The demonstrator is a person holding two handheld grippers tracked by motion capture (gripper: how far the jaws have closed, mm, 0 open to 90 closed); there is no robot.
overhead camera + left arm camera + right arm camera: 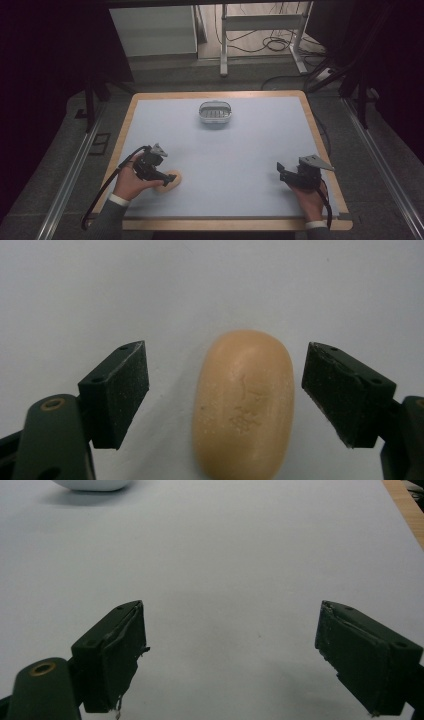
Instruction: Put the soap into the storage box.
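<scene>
Item: soap bar [243,405], near the front left corner of the table [260,150], lying flat on the pale sheet, well apart from the soap dish [215,112] that stands near the middle of the far edge.

Tool state: my left gripper [167,178] is spread wide and straddles the bar; in the left gripper view both pads [120,395] stand off the soap with bare sheet showing on either side, so nothing is pinched. My right gripper [281,170] rests near the front right corner, jaws spread over bare sheet, holding nothing.

Risks, as I judge them:
- Slip on closing: the bar is smooth and rounded, so flat pads meeting a curved flank could squirt it forward or backward
- Off-centre bite: the bar sits slightly nearer my right-hand pad, so that one may touch first and shove or turn the soap before the other arrives
- Shallow grip: catching the rounded top rather than the widest part could let it drop on lifting

Materials and shapes:
- Soap: peach-tan, matte, oblong with rounded ends, faint embossed mark on top
- Pads: black, grainy, wedge-shaped blocks
- Sheet: pale grey-blue, smooth, wood border
- Dish: oval, pale, ribbed inside
</scene>
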